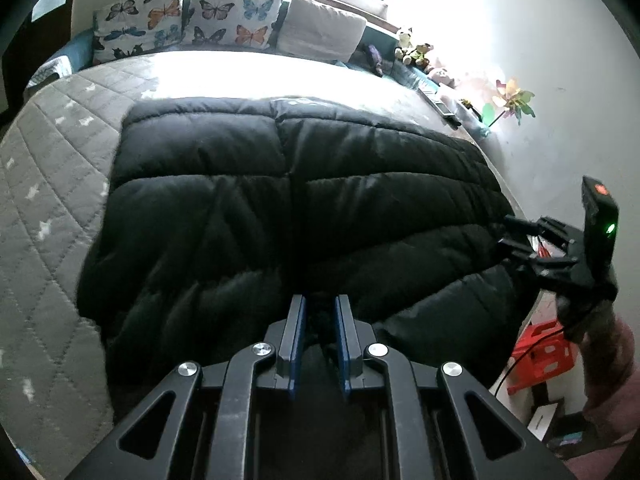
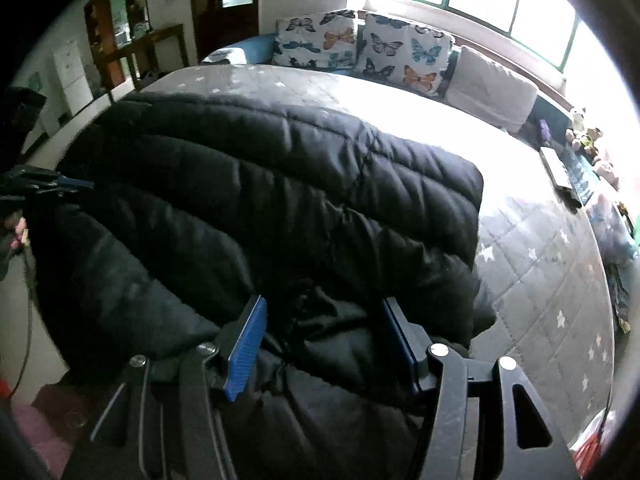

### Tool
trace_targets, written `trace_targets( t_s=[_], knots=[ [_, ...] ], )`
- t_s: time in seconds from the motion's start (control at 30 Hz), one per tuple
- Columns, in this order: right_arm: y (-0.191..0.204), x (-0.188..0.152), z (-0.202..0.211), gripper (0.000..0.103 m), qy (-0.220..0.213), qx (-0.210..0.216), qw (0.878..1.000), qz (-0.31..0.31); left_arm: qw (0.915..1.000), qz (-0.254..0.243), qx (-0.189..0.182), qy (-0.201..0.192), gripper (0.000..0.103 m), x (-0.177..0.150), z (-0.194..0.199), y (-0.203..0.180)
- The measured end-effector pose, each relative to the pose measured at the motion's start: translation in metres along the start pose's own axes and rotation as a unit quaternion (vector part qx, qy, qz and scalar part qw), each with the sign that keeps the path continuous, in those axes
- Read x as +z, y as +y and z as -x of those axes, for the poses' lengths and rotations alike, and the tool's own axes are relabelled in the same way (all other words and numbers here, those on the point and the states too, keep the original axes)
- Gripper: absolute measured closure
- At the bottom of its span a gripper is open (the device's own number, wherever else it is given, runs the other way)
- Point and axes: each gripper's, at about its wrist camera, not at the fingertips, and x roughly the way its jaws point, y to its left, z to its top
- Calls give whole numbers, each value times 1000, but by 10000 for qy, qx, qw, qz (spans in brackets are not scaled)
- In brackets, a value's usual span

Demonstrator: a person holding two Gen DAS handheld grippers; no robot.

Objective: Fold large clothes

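On the bed: the black puffer jacket [image 1: 288, 184] lies spread over the grey quilted bedspread [image 1: 52, 168], its near edge hanging toward the person at the bed's front, its far edge short of the butterfly pillows [image 1: 192, 20].
Garment shape: the jacket reads as a broad, roughly rectangular block with a seam down the middle; no sleeve sticks out to either side, so the sleeves seem already turned in, though this is a judgement.
Left gripper [image 1: 320, 312]: its blue pads stand close together with dark fabric between them, clenched on the jacket's near edge.
Right gripper [image 2: 324, 320]: its jaws stand wide apart, released, straddling a bunched part of the near edge without pinching it.
Seen from the left: the right gripper sits at the jacket's right-hand corner, touching or just beside the fabric.
Done so far: the coat looks laid out and narrowed.
Left to do: the lengthwise fold is not yet made, and the near edge has not been carried toward the far edge.
Progress: probably around the middle of the fold.
Next need: the right gripper must close on its corner so both corners can lift together.
Risk: thick, slippery padding may slip from a shallow pinch.
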Motion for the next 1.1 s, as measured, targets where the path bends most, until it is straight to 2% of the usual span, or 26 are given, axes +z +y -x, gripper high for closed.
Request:
trace_targets(
  t_s=[0.1,0.13,0.23,0.33,0.4,0.47,0.53,0.6,0.67,0.87,0.97,1.03,1.1],
  knots=[
    [-13,5,16,40,-247,-108,9995,-148,9998,-143,128,-97,87,6,13,-6],
    [-18,4,12,40,-229,-76,9994,-242,9997,-155,139,-105,87,8,15,-6],
    [-24,-9,-21,39,181,92,9990,-401,9997,-130,184,-65,87,9,15,-7],
    [-17,-13,-22,39,87,16,9998,-194,9999,80,144,-20,87,12,21,-5],
    [-19,-7,-15,39,88,79,9997,-194,9996,84,189,-179,86,20,36,-6],
    [-22,-1,-8,39,100,148,9996,-219,9982,-13,383,-451,86,28,53,-8],
    [-30,4,0,39,15,176,9995,-263,9964,1,559,-641,79,41,67,-4],
    [-39,12,6,39,-90,201,9991,-365,9953,237,606,-714,44,56,74,11],
    [-52,19,9,34,-162,267,9980,-553,9938,412,717,-738,36,67,75,27],
    [-90,27,-8,31,13,418,9928,-1119,9936,825,708,-311,35,77,49,69],
    [-113,25,-22,31,84,658,9864,-1507,9940,949,534,-102,35,76,29,82],
    [-124,22,-31,31,125,772,9817,-1737,9940,1014,395,-75,33,74,22,89],
    [-135,19,-42,31,187,984,9754,-1965,9935,1097,289,-61,25,73,19,99]
  ],
)
